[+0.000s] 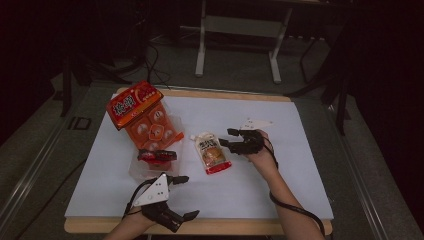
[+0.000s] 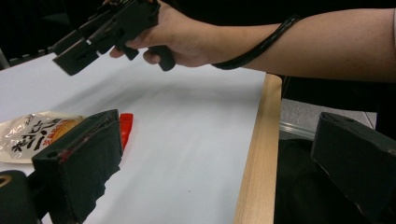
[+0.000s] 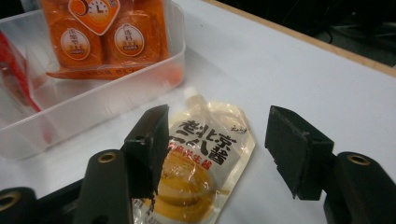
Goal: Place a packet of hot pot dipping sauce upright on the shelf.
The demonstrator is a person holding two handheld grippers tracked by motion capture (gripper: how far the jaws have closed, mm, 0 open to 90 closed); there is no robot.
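One sauce pouch btwn right claw jaws, not gripped.

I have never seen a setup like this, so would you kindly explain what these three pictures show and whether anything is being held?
A person at a table holds a hand-held two-jaw tool in each hand. The high view looks down from above; the other two come from cameras riding on each tool.

On the white table lies a sauce pouch, and beside it stands a clear plastic tray with an orange snack pack leaning out of it.

The right tool hangs just over the pouch, jaws apart on either side, not yet pressing it. The left tool waits open near the front edge. Nothing is held.
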